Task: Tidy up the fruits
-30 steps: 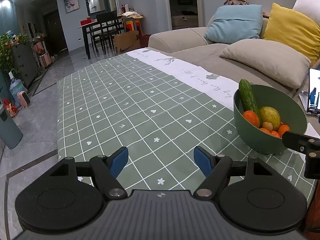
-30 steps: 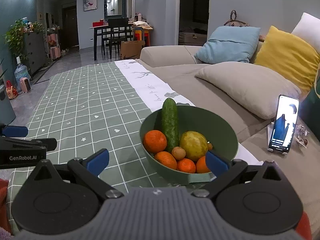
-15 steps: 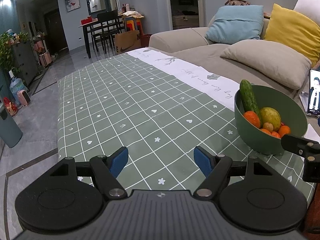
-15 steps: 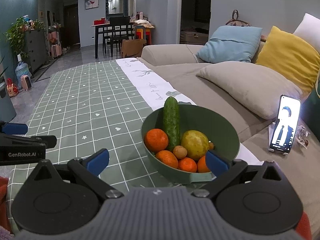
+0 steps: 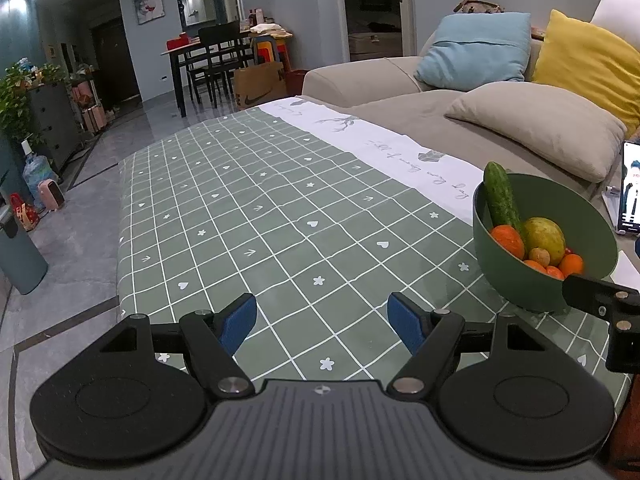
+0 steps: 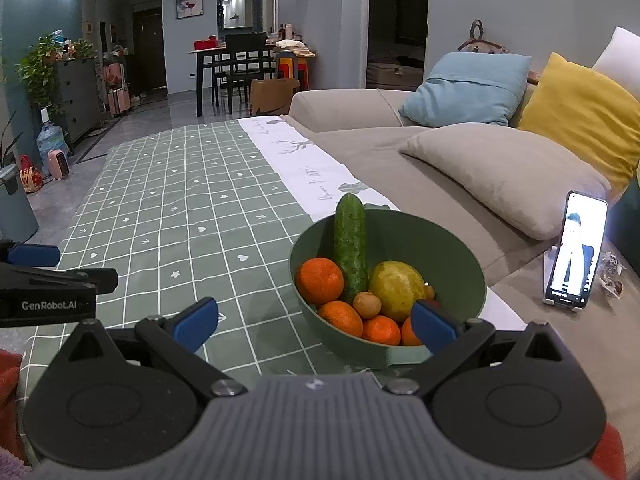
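A green bowl stands on the green checked tablecloth. It holds a cucumber leaning on the rim, a yellow-green fruit, several oranges and a small brown fruit. My right gripper is open and empty, just in front of the bowl. My left gripper is open and empty over the cloth, left of the bowl. The cucumber shows there too.
A lit phone stands propped right of the bowl. A beige sofa with grey, blue and yellow cushions runs along the right. The cloth stretches far ahead and left. A dining table is far behind.
Both grippers have drifted slightly; the bowl sits a little lower and farther right in both views. Both jaws stay open.
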A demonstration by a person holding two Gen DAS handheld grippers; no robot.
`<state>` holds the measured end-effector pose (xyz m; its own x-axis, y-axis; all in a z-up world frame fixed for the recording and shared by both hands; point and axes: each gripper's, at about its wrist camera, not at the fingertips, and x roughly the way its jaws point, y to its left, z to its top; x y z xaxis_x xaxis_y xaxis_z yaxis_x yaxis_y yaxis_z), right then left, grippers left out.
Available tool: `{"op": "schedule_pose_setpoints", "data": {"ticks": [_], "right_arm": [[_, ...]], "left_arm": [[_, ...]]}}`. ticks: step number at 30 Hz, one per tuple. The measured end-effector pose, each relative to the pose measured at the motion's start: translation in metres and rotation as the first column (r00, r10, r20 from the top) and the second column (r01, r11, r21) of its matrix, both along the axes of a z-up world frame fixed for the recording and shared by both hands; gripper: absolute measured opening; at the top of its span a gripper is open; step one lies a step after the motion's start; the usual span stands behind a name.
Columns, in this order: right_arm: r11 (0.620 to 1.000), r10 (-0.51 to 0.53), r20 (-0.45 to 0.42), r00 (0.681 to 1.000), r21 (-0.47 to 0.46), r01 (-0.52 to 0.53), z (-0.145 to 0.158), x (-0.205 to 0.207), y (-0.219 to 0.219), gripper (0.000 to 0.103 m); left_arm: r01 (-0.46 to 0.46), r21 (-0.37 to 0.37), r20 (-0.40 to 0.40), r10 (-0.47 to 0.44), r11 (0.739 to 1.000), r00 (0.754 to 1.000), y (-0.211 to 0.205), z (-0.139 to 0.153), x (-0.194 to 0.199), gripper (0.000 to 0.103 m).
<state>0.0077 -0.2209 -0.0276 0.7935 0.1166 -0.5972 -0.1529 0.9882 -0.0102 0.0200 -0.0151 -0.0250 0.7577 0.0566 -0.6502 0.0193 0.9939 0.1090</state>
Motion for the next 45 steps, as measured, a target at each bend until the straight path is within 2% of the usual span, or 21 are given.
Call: {"op": "schedule_pose_setpoints", "data": {"ticks": [45], "right_arm": [[1.0, 0.007, -0.009, 1.0, 0.001, -0.007, -0.0022, 0.0013, 0.0011, 0.098]], "left_arm": [[-0.009, 0.001, 0.009, 0.009, 1.0, 1.0, -0.0025, 0.0024, -0.0033, 0.087]]}}
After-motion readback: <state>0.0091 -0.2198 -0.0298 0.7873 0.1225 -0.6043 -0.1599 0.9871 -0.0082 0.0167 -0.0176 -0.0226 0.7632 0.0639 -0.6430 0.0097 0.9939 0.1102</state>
